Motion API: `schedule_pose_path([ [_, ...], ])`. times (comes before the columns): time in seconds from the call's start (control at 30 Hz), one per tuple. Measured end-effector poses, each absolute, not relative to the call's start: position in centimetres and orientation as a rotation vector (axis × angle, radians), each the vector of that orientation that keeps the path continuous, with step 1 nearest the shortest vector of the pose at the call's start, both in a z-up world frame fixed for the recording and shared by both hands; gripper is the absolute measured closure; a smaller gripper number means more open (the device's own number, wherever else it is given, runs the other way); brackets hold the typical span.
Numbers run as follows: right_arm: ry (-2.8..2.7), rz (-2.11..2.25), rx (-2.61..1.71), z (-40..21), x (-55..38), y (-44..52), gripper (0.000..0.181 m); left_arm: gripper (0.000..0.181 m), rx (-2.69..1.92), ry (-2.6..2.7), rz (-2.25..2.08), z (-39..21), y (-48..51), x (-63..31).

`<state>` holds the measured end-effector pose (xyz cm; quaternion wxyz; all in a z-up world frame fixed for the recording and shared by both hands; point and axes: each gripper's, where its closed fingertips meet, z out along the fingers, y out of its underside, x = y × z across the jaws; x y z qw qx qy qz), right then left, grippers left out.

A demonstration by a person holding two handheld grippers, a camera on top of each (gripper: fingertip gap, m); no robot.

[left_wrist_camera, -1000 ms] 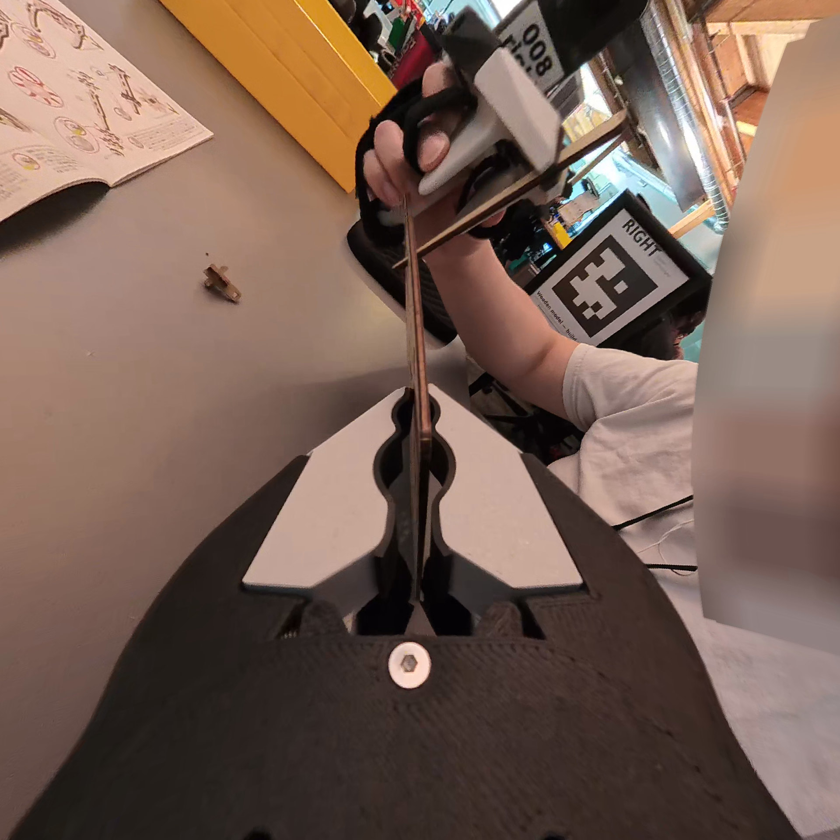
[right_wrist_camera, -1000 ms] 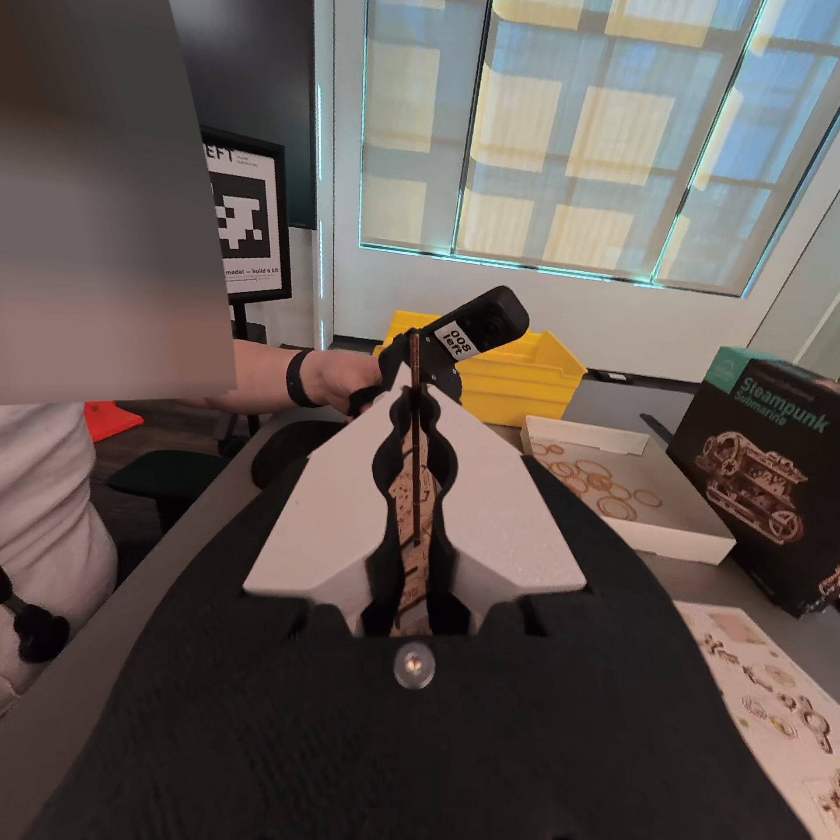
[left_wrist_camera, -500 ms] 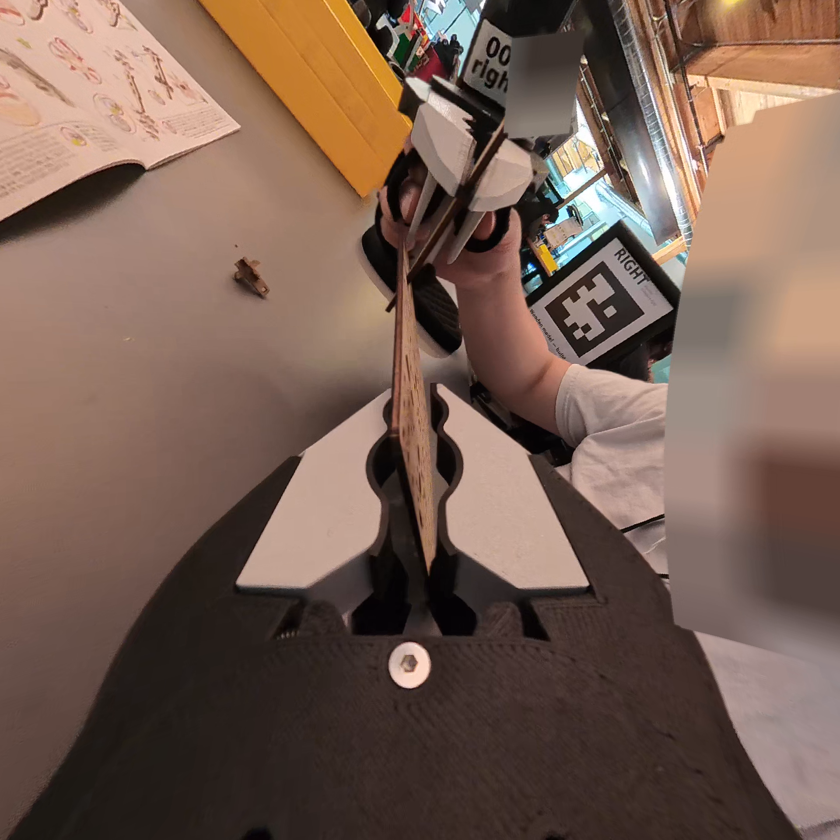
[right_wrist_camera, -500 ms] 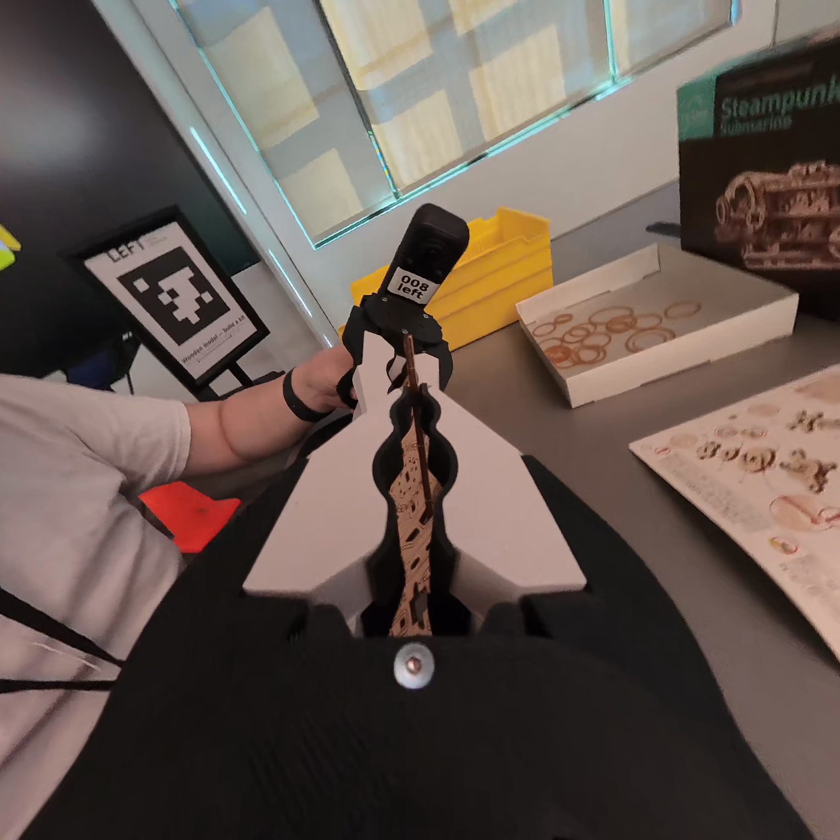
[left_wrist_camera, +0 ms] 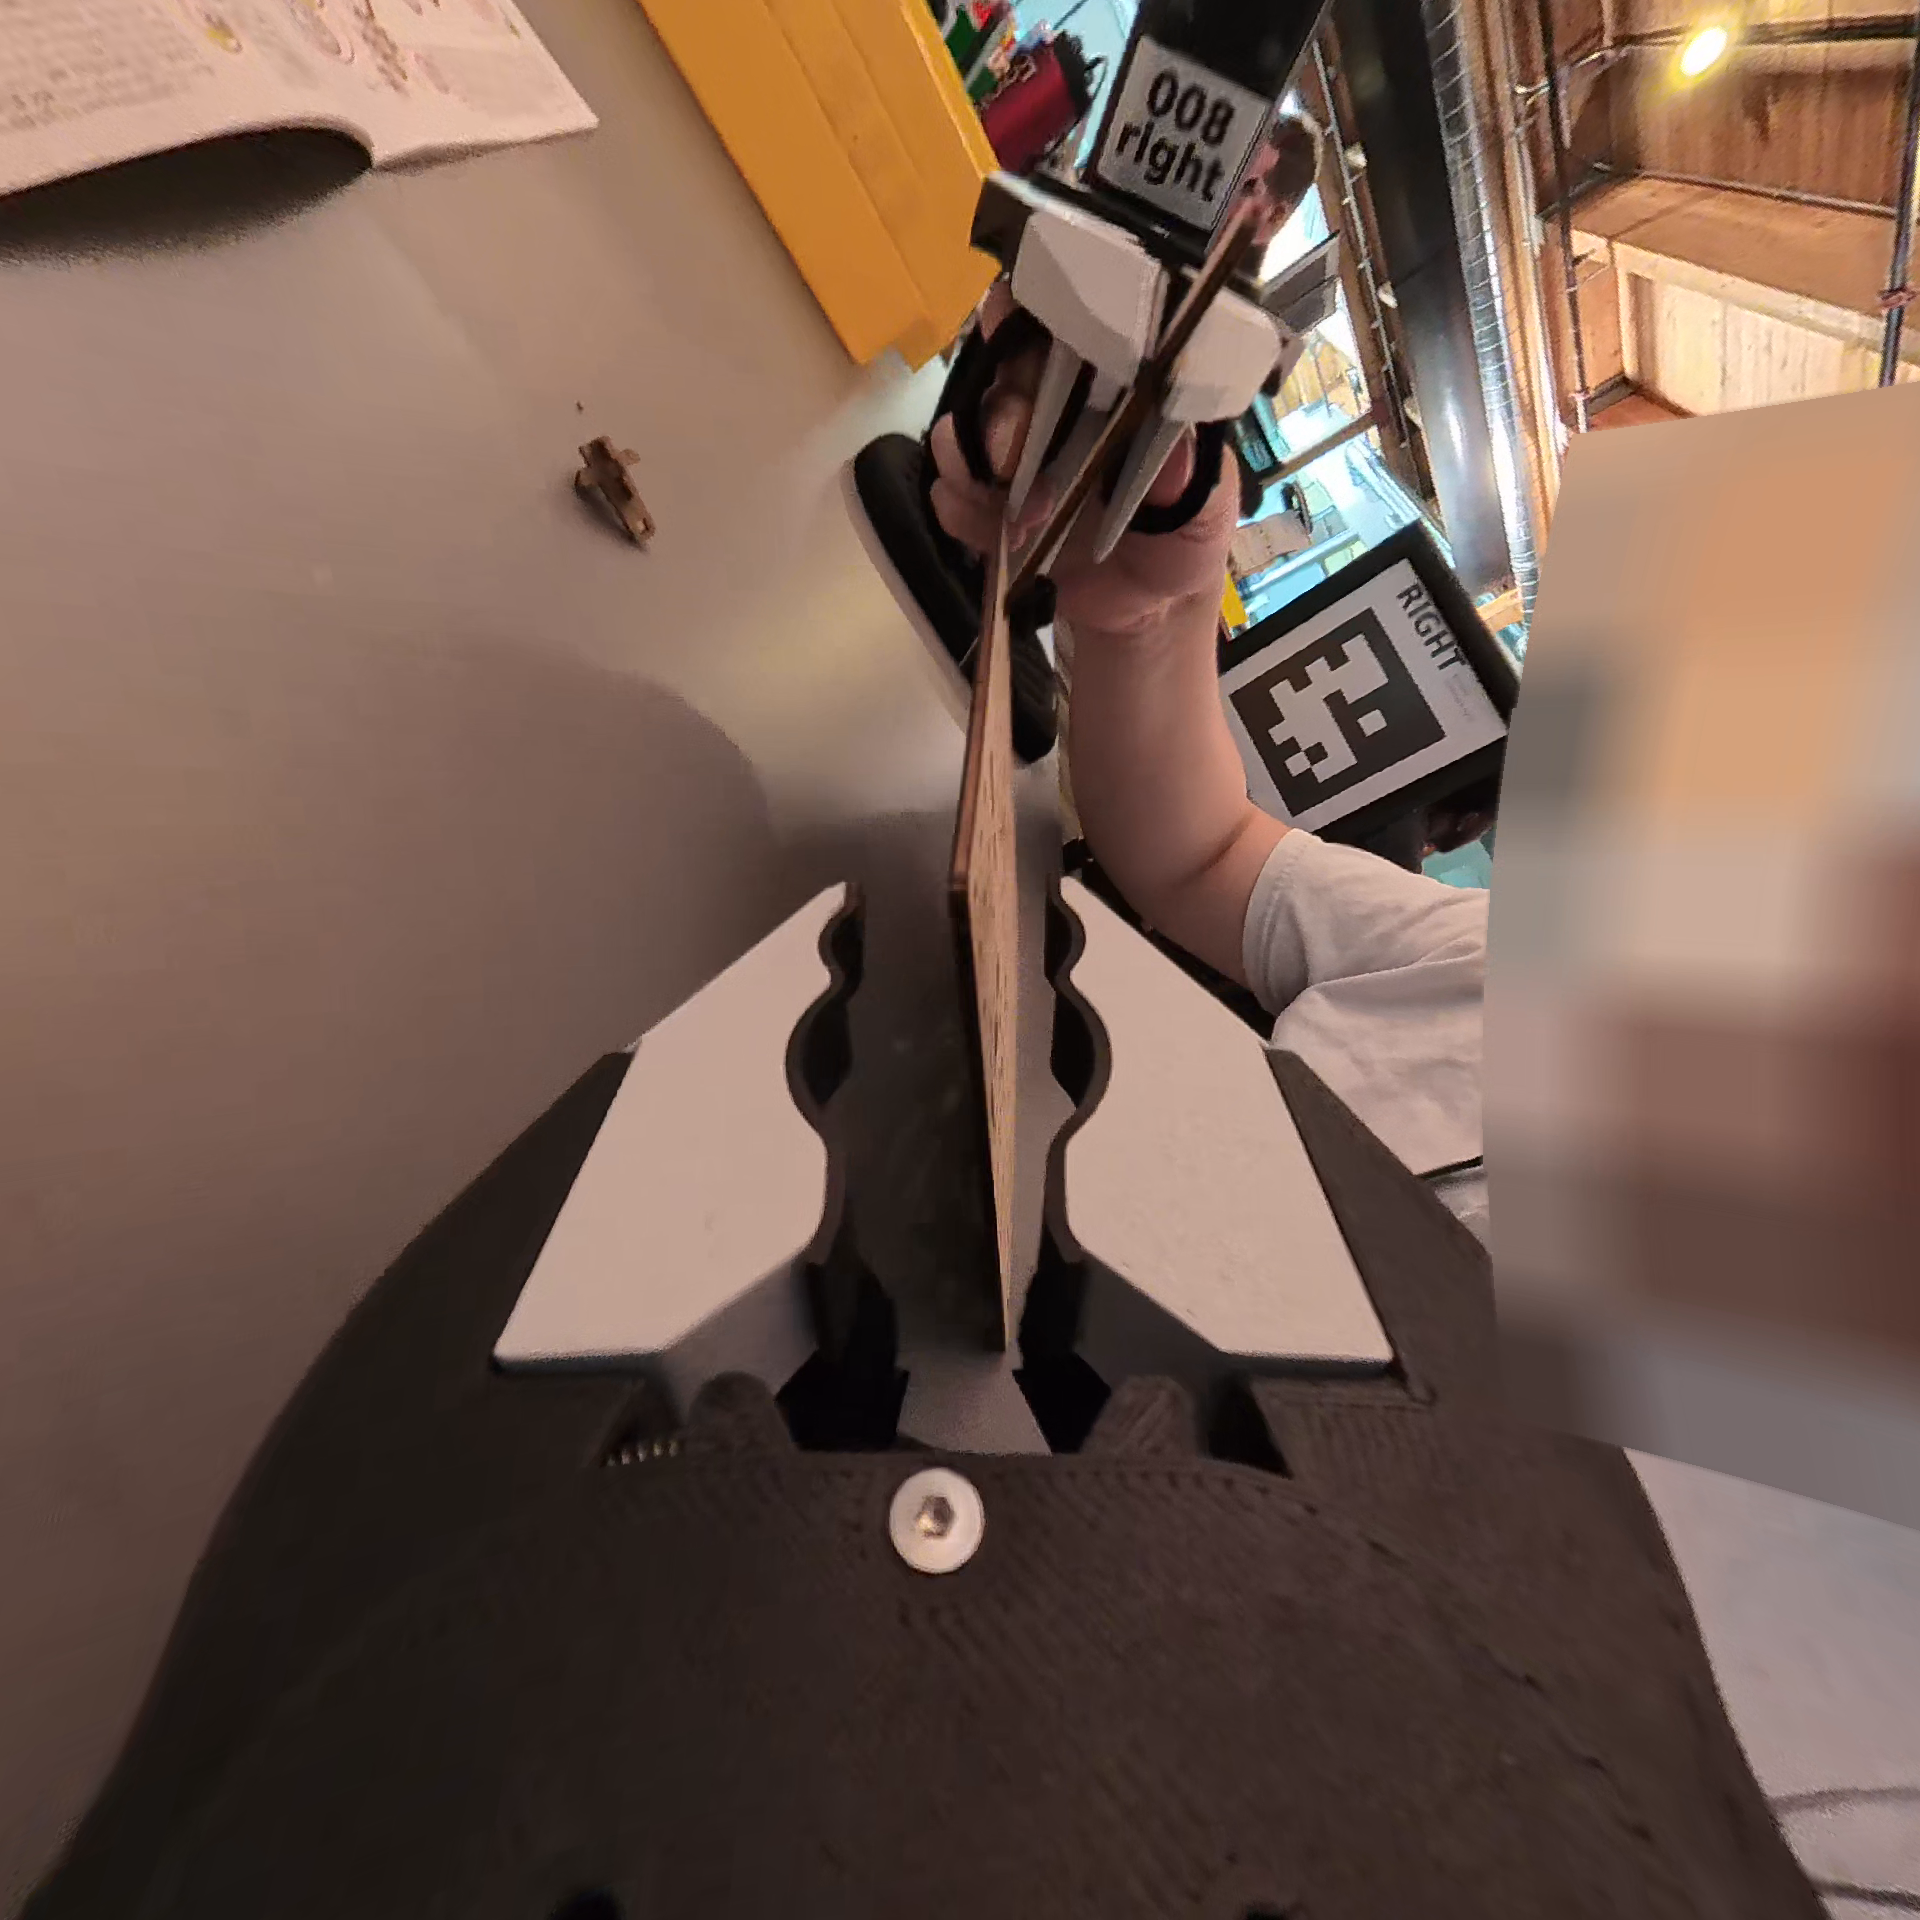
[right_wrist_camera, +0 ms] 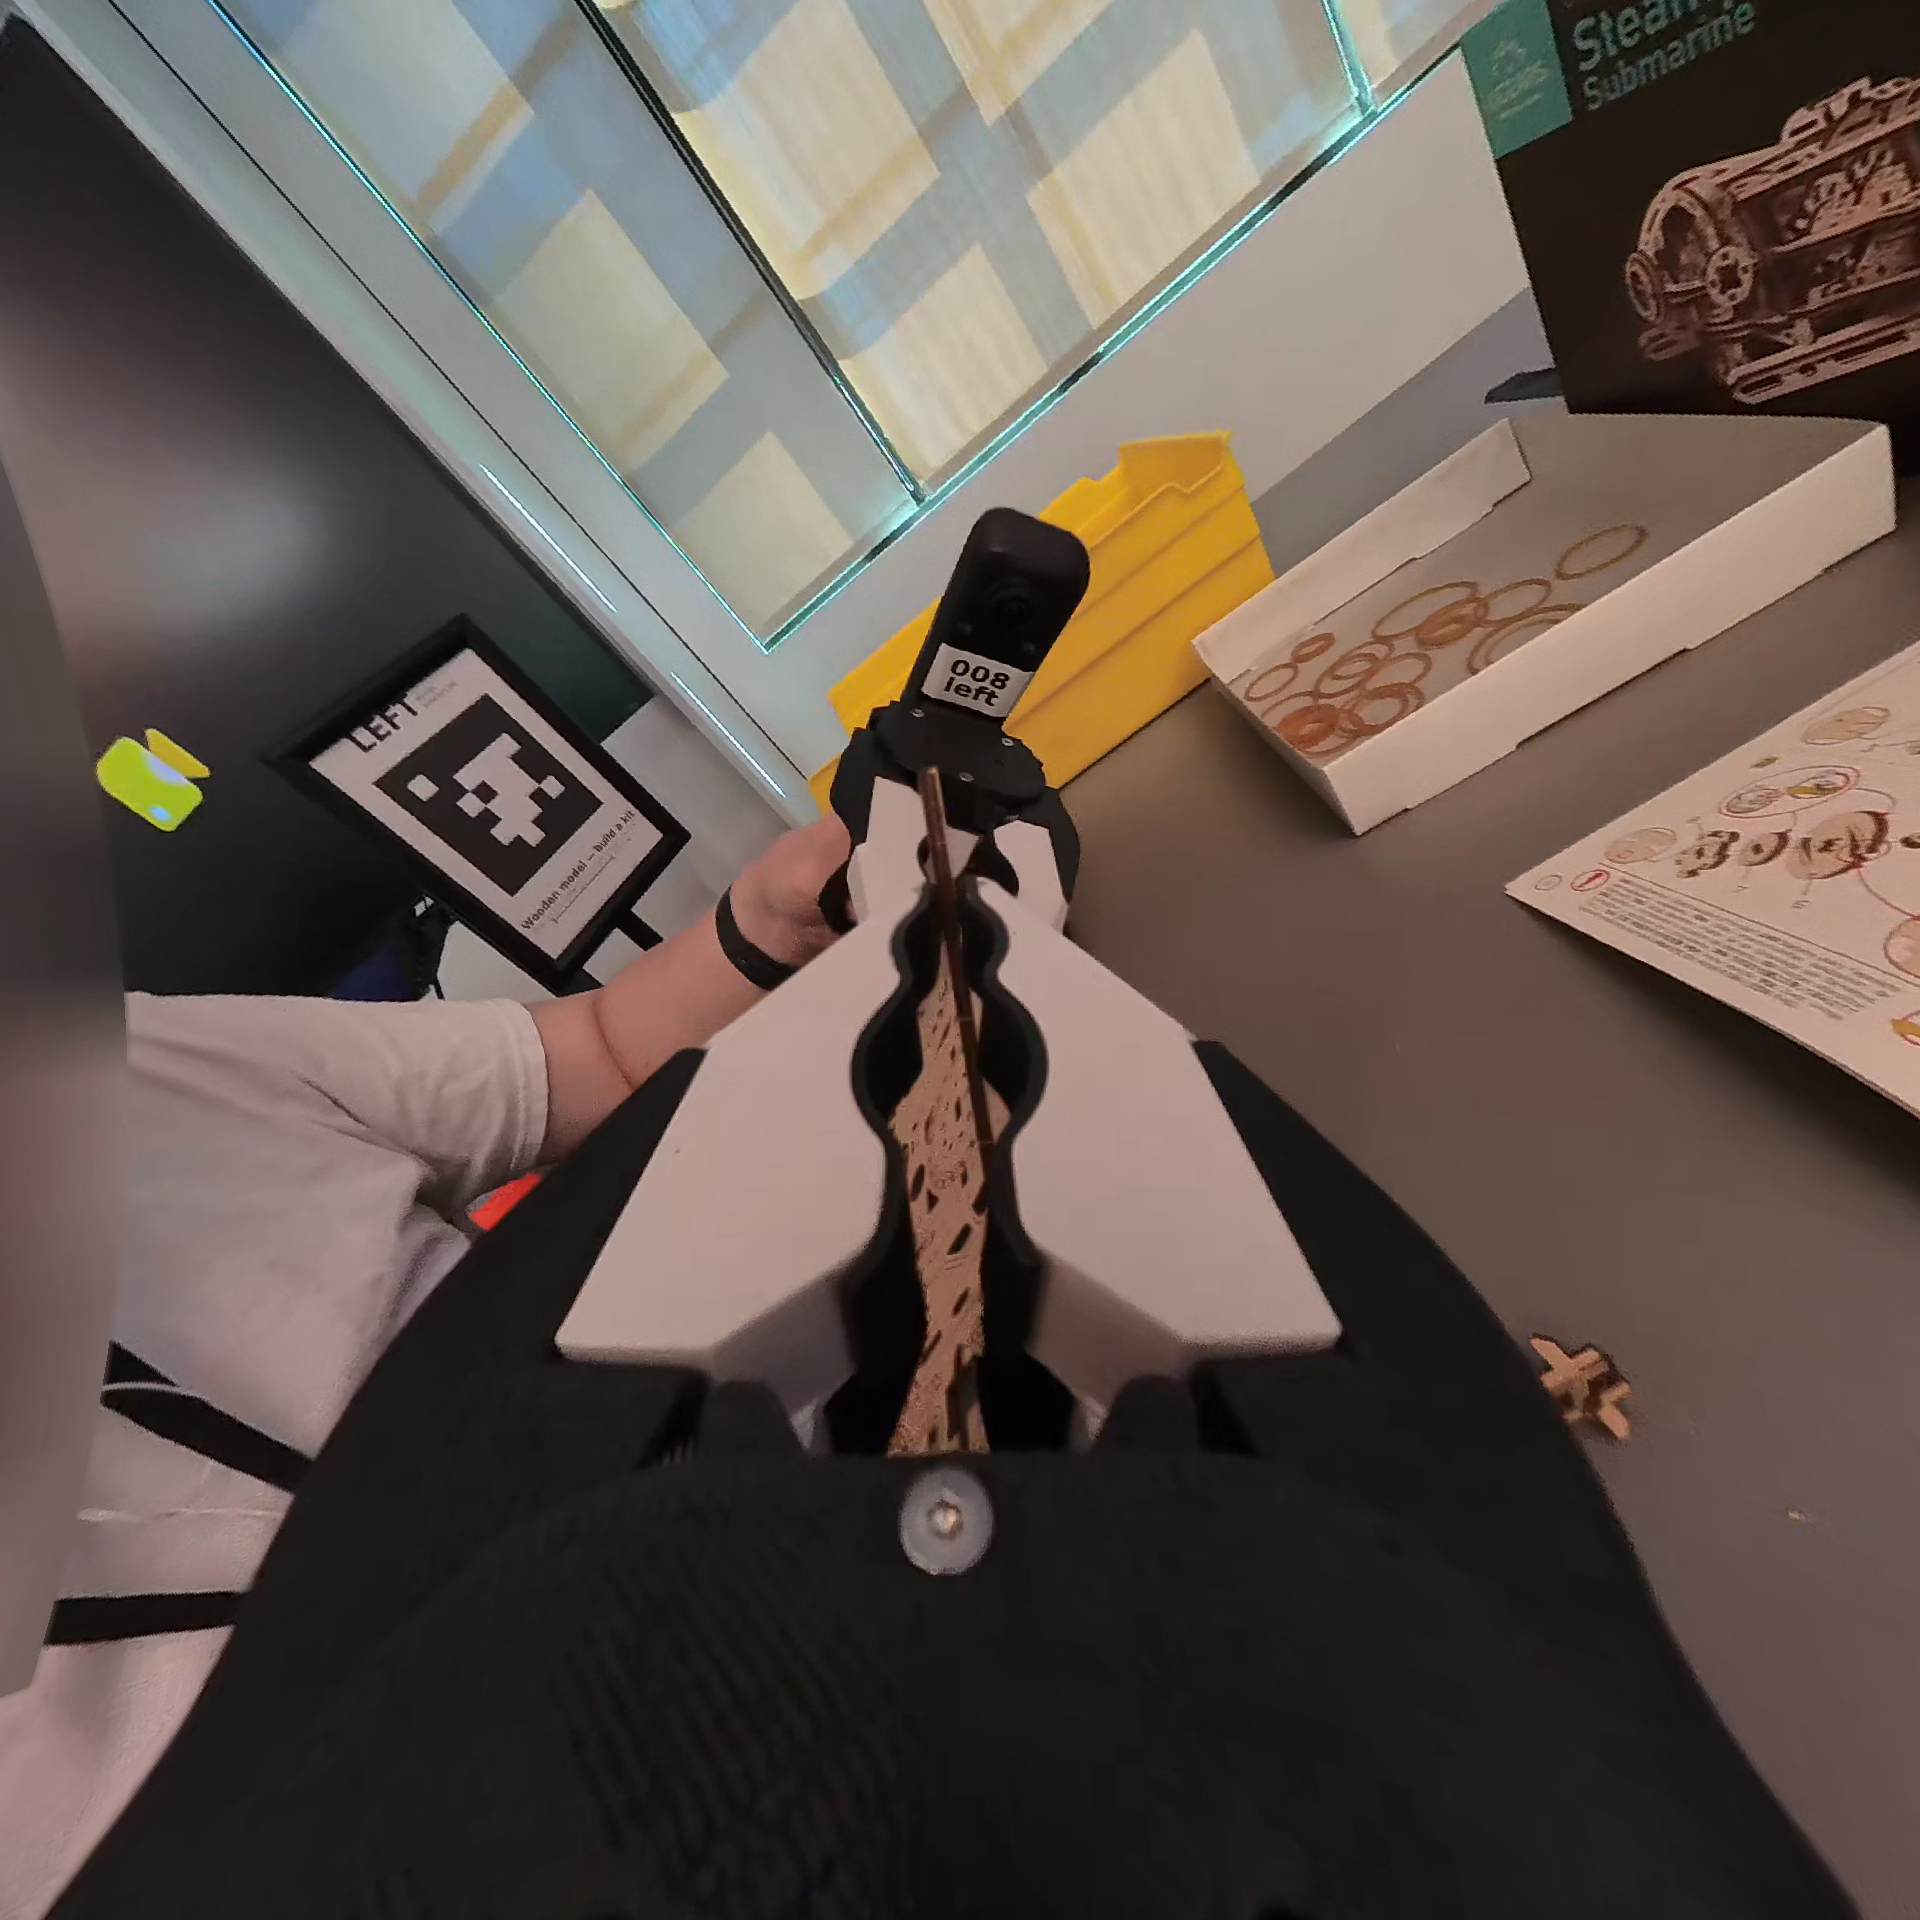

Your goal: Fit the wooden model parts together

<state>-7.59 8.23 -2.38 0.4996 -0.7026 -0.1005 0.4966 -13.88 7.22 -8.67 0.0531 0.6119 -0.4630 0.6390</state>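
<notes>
A thin laser-cut wooden sheet [left_wrist_camera: 987, 1039] runs edge-on between both grippers, held above the grey table. My left gripper [left_wrist_camera: 956, 894] is open: its white fingers [left_wrist_camera: 727, 1122] stand apart, with the sheet loose in the gap and close to the right one. My right gripper [right_wrist_camera: 940, 904] is shut on the sheet [right_wrist_camera: 940, 1195], and it also shows far off in the left wrist view [left_wrist_camera: 1065, 520], clamped on the sheet's far end. The left gripper also shows in the right wrist view [right_wrist_camera: 956, 883], facing mine. A small loose wooden part [left_wrist_camera: 613, 499] lies on the table [right_wrist_camera: 1584, 1397].
A yellow bin [right_wrist_camera: 1143, 582] stands at the table's back edge. A white tray [right_wrist_camera: 1455, 769] with several wooden rings, a dark kit box [right_wrist_camera: 1714, 208] and an open instruction booklet [right_wrist_camera: 1766, 904] lie to the right. A person's arm [left_wrist_camera: 1153, 769] crosses behind. My right fingertips sit around 10 cm from my left ones.
My left gripper was shut on the sheet and has opened; the sheet now sits loose between its fingers. The right gripper keeps its hold and has rolled, with the tray and booklet coming into its view.
</notes>
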Motion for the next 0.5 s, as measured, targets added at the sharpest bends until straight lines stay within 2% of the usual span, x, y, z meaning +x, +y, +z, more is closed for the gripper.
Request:
schedule_pose_path([
  [0.13,-0.244,1.215,-1.664,-2.3,-7.4,7.8,0.18,0.144,1.899,-1.433,1.778,-10.5,5.3,-15.2],
  [0.33,-0.233,1.226,-1.622,-2.0,-6.9,7.3,0.18,0.174,1.862,-1.519,1.64,-11.6,2.2,-15.7],
  [0.5,-0.238,1.251,-1.557,-1.2,-6.5,6.2,0.179,0.179,1.877,-1.394,1.754,-10.6,3.3,-15.3],
])
